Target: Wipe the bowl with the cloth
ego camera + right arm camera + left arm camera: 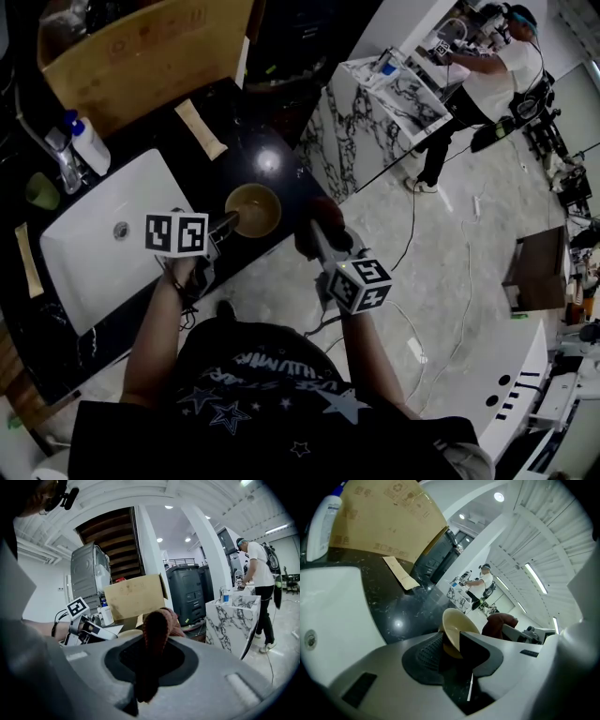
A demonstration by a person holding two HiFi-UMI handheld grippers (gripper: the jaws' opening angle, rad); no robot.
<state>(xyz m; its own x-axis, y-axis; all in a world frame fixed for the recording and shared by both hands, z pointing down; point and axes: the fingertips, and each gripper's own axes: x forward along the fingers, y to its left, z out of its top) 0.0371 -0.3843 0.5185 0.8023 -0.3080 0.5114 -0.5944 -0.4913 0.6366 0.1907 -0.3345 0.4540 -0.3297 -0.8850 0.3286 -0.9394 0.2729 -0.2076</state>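
A tan bowl (253, 210) stands on the black counter (281, 159) near its front edge. My left gripper (230, 223) reaches it from the left. In the left gripper view, the bowl's (457, 623) near rim sits between the two jaws of the left gripper (451, 646), and the pads press on the wall. My right gripper (319, 236) hangs just right of the bowl, shut on a dark red cloth (324, 217). In the right gripper view the cloth (157, 630) bulges up out of the right gripper (151, 667). The cloth (499, 623) is apart from the bowl.
A white sink (103, 244) with a faucet (61, 159) lies left of the bowl, and a soap bottle (91, 145) stands behind it. A cardboard box (141, 56) fills the counter's back. A person (497, 66) works at a marble stand far right. Cables trail over the floor.
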